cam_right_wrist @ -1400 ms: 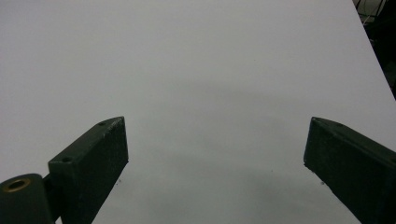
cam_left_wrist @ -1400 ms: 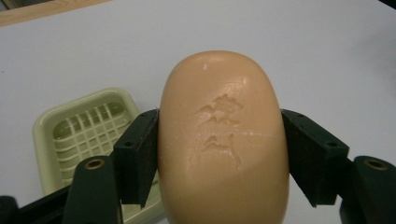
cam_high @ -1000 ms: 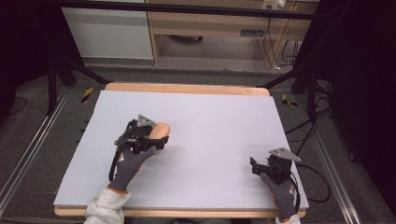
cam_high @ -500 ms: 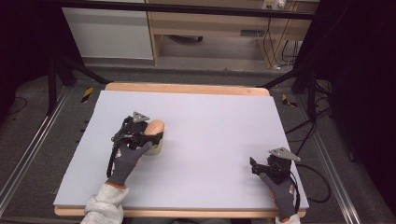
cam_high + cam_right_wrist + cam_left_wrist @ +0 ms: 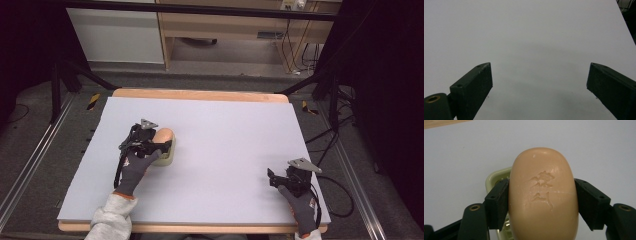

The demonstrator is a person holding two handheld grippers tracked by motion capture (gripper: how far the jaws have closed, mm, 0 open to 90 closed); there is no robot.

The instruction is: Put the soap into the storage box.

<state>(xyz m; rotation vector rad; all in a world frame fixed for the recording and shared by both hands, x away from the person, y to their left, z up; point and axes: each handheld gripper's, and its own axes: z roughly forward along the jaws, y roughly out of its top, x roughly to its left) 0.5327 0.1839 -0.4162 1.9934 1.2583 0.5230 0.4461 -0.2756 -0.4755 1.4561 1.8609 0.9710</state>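
Left gripper (image 5: 541,202) clamps the oval peach soap bar (image 5: 543,195) above the pale green plastic dish (image 5: 496,177).
Right gripper (image 5: 539,82), spread wide and holding nothing, rests lower right on the bare grey tabletop (image 5: 235,130).

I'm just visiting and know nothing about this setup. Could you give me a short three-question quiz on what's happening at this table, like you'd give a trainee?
1. True or false: the left gripper is clamped on the soap bar.
2. What lies under the soap: A) a pale green soap dish, B) a sponge, C) a towel?
3. How do the jaws of the right gripper stand, and what is between them?

Key: 1 true. 2 A. 3 Wide apart, with nothing between them but the bare table mat.
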